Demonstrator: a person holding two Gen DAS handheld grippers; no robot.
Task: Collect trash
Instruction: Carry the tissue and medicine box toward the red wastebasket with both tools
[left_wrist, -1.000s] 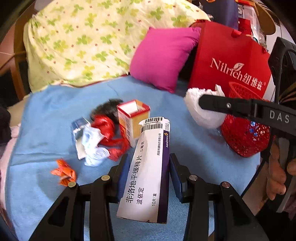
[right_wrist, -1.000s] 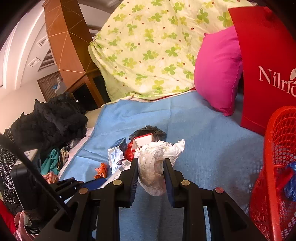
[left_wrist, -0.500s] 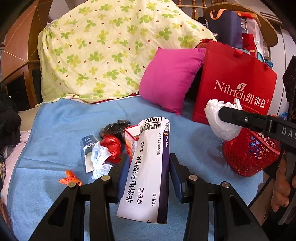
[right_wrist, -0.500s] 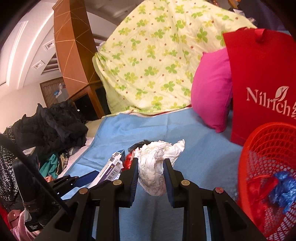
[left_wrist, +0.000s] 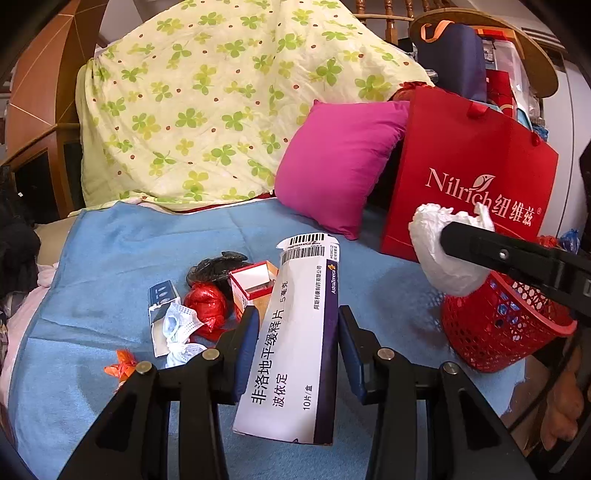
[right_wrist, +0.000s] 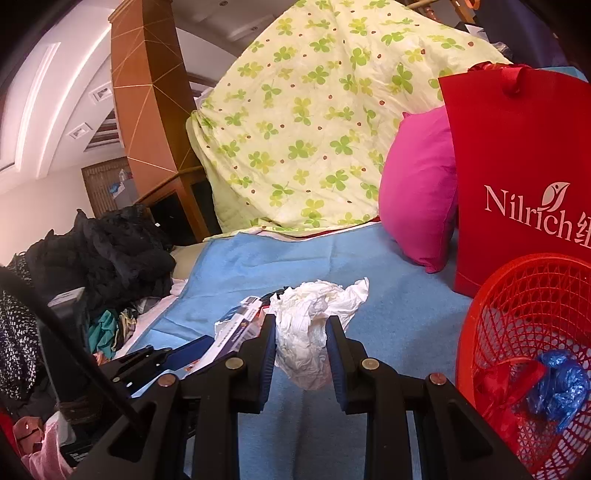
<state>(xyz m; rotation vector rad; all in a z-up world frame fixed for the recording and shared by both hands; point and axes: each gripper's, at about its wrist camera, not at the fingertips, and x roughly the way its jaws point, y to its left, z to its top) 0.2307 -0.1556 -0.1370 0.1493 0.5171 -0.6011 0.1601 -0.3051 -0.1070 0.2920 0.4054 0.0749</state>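
My left gripper (left_wrist: 293, 325) is shut on a white and purple medicine box (left_wrist: 295, 343), held above the blue blanket (left_wrist: 129, 258). My right gripper (right_wrist: 301, 332) is shut on a crumpled white tissue wad (right_wrist: 314, 325); the left wrist view shows that wad (left_wrist: 439, 251) beside the rim of the red mesh basket (left_wrist: 495, 325). In the right wrist view the basket (right_wrist: 517, 306) stands at lower right, with blue and red wrappers inside. On the blanket lie a small red and white open box (left_wrist: 251, 288), a red crumpled wrapper (left_wrist: 207, 306), a face mask (left_wrist: 177, 325), a black bag (left_wrist: 218, 266) and an orange scrap (left_wrist: 120, 365).
A pink pillow (left_wrist: 340, 166) and a red shopping bag (left_wrist: 469, 184) stand behind the basket. A clover-patterned quilt (left_wrist: 221, 110) is heaped at the back. Dark clothes (right_wrist: 103, 254) are piled to the left of the bed. A hand (left_wrist: 561, 406) shows at lower right.
Both grippers have lifted a little with their loads. The trash pile sits lower and farther in the left wrist view. The basket fills more of the right wrist view.
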